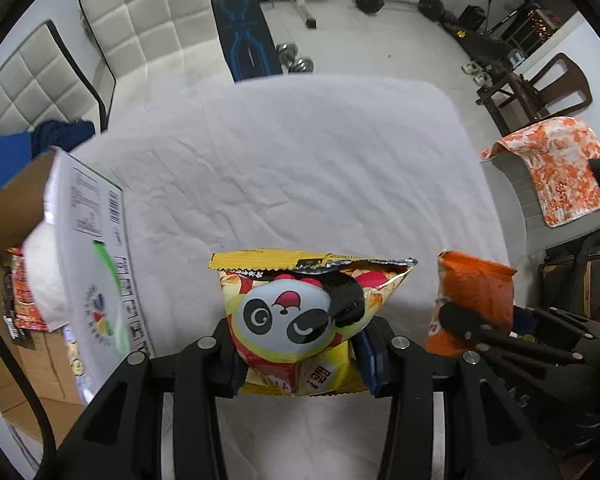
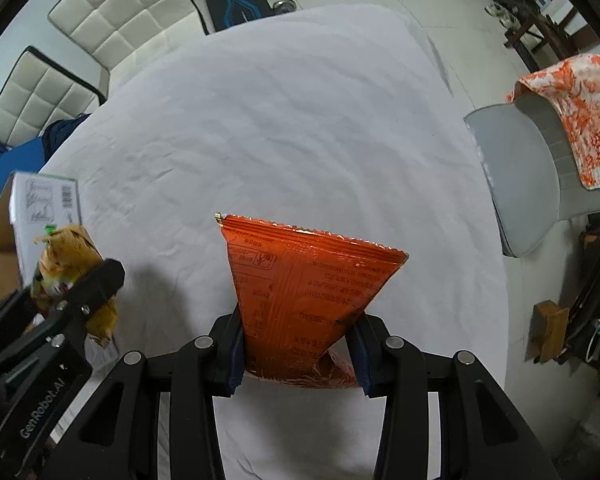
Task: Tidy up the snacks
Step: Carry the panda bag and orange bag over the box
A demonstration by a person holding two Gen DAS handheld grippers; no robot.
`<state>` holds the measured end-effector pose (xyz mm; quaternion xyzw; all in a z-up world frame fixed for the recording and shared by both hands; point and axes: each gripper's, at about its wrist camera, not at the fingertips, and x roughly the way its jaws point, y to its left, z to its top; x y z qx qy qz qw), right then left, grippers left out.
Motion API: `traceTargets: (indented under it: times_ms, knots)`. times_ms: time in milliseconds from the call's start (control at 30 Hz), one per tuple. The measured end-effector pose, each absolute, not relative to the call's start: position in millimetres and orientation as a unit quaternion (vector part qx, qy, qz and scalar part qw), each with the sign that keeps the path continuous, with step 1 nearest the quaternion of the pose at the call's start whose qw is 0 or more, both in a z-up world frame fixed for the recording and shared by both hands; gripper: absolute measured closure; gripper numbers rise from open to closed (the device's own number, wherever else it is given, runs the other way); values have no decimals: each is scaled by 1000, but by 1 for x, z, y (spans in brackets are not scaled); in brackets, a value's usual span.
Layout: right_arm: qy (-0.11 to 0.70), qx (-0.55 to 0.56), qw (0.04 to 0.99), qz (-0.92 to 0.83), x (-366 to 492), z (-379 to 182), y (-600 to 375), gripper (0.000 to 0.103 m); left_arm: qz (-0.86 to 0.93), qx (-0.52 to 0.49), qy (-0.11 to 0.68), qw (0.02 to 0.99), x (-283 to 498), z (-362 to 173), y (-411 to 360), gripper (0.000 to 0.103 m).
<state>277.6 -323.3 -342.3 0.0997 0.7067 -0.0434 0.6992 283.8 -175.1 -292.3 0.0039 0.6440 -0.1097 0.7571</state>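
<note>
1. Your left tool (image 1: 300,356) is pinching the lower part of a yellow panda-print snack bag (image 1: 304,312); both pads are pressing its sides, and the bag is standing up out of the jaws with its crimped top seal farthest from you.
2. Your right tool (image 2: 298,354) is clamping an orange snack bag (image 2: 304,300) by its narrowed lower end; the bag is fanning wider toward its serrated top edge, printed back facing the camera.
3. Both bags are hanging clear above the white cloth on the desk (image 2: 300,120), neither one appearing to touch it.
4. The open cardboard box (image 1: 16,208) is lying to the left of both tools, at the desk's left edge, with its white printed flap (image 1: 96,264) standing up between the box mouth and the panda bag. Red-wrapped snacks (image 1: 24,300) are already sitting inside.
5. Governing relation: your left tool is the nearer one to the box; in the right wrist view the left tool (image 2: 66,300) is sitting between the orange bag and the carton, so the right hand is having to reach past it.
6. Judgement: you are carrying two bags toward the box, and the panda bag is best placed to go in first, passing over the raised flap with its long axis kept upright.
</note>
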Motion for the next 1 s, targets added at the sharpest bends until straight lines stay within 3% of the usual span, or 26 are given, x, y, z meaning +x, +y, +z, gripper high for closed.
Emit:
traceTargets:
  times_ms: [533, 1000]
  knots:
    - [665, 88, 742, -10, 227, -255, -307, 59, -129, -29, 585, 800, 253, -225, -135, 63]
    - [634, 61, 765, 100, 208, -190, -154, 58, -39, -55, 556, 828, 205, -181, 20, 63]
